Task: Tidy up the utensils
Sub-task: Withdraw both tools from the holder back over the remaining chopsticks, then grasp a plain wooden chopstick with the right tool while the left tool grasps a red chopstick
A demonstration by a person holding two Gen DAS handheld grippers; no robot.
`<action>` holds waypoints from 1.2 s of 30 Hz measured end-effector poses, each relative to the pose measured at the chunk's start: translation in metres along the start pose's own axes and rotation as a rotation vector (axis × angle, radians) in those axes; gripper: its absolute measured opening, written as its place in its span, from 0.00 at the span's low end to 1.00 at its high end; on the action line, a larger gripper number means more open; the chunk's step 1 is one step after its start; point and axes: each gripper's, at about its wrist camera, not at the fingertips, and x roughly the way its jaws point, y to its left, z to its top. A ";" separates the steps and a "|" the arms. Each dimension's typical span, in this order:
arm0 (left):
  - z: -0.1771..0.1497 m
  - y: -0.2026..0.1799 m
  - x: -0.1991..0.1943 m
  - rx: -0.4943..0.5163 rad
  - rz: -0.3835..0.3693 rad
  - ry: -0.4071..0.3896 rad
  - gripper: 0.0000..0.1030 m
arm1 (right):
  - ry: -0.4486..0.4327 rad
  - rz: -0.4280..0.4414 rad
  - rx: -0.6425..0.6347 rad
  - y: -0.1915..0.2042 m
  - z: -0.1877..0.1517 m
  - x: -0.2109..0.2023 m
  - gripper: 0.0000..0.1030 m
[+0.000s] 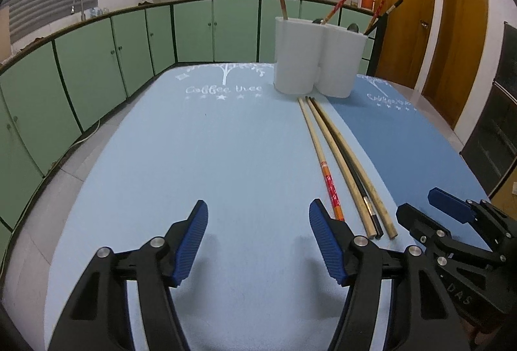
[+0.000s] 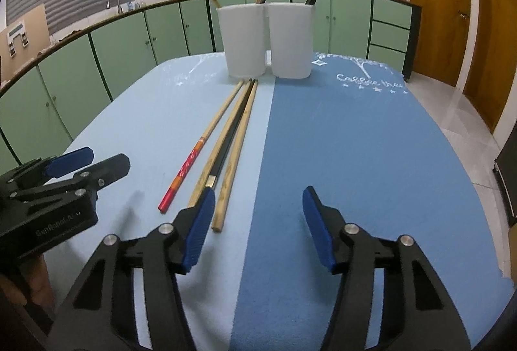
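**Four chopsticks waited loose on the mat, both grippers empty**

The blue table mat (image 2: 355, 157) carried a white twin-cup holder (image 2: 265, 41) at its far end, already stocked with a few upright sticks. Four chopsticks (image 2: 226, 144) lay side by side, touching, near the seam between the mat's light and dark halves. The right gripper (image 2: 258, 218) hung just right of their near ends, jaws partly open on nothing; the left gripper (image 1: 257, 241) sat just left, likewise empty. Packed so tight, a pinch risked lifting two sticks or rolling neighbours away. The grippers, close together, might also collide.
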 end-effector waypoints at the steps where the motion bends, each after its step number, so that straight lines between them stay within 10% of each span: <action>1: -0.001 0.000 0.001 0.000 0.001 0.006 0.62 | 0.005 0.003 -0.003 0.001 0.000 0.001 0.49; 18: -0.005 0.013 0.007 -0.030 -0.011 0.041 0.62 | 0.072 -0.006 -0.062 0.015 -0.002 0.012 0.32; 24: -0.004 0.008 0.008 -0.024 -0.018 0.041 0.62 | 0.074 0.010 -0.058 0.013 -0.002 0.013 0.08; 36: 0.000 -0.017 0.012 -0.003 -0.060 0.053 0.62 | 0.067 -0.029 0.076 -0.026 0.001 0.003 0.06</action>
